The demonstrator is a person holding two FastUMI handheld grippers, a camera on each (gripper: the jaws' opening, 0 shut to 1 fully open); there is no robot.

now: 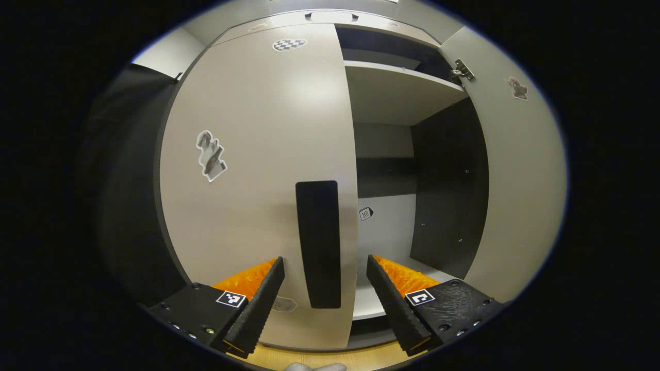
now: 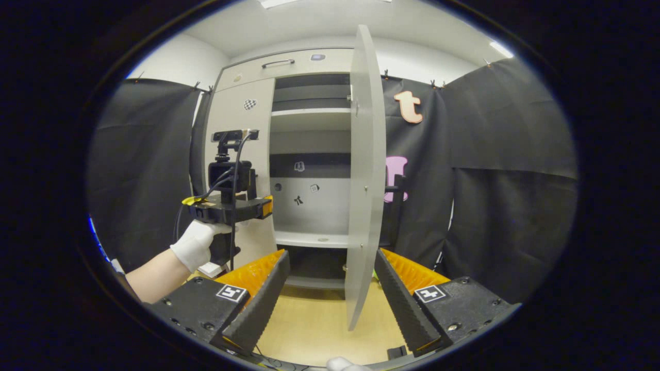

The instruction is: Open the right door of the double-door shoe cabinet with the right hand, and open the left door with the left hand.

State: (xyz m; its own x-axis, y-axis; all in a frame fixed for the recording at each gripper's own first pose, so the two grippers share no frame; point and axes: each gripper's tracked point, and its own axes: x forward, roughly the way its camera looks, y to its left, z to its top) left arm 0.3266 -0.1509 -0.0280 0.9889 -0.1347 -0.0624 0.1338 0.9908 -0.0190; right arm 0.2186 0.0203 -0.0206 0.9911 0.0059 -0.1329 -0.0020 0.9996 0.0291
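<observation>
The right door (image 2: 365, 170) of the shoe cabinet (image 2: 309, 154) stands swung out, its edge between the spread fingers of the released right tool (image 2: 330, 288). The left door (image 1: 258, 170) is closed; the left tool (image 1: 325, 293) is released too, fingers either side of its dark handle (image 1: 318, 242)

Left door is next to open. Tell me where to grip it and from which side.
Grip the left door at its dark vertical handle near the free right edge, coming straight on from the front. The open left gripper already straddles the handle; the hinges are on the far left, so pulling here swings the door out.
</observation>
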